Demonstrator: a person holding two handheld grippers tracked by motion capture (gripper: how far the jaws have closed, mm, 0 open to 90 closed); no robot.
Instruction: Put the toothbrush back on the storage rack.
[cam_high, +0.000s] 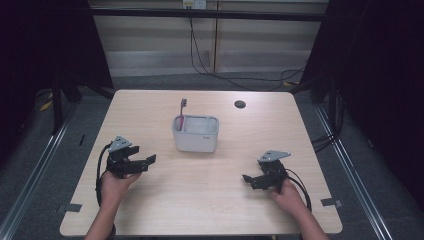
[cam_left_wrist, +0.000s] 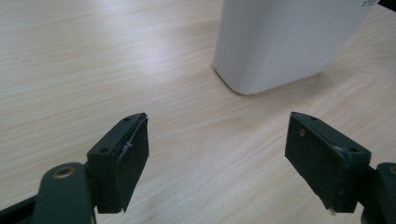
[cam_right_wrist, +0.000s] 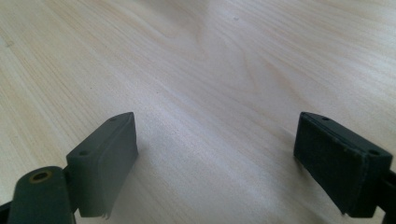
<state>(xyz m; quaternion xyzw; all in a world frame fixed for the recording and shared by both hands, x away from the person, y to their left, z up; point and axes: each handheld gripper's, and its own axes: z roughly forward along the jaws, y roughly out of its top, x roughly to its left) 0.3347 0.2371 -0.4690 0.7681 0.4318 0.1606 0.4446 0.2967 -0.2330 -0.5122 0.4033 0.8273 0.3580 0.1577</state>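
Note:
A white rectangular holder (cam_high: 195, 134) stands at the middle of the wooden table (cam_high: 200, 200), with a pink toothbrush (cam_high: 182, 111) upright in its left end. My left gripper (cam_high: 145, 163) rests low over the table at the left, open and empty, pointing right toward the holder. In the left gripper view the holder (cam_left_wrist: 285, 42) stands ahead of the wide-apart jaws, a little to the right of my left gripper (cam_left_wrist: 219, 154). My right gripper (cam_high: 248, 180) sits at the right, open and empty, pointing left. In the right gripper view bare wood lies between the jaws of my right gripper (cam_right_wrist: 219, 158).
A round dark hole (cam_high: 240, 104) sits in the table near its far edge. Black cables (cam_high: 210, 70) run along the floor behind the table. Dark curtains hang at both sides. Two tape marks (cam_high: 331, 202) stick near the table's front corners.

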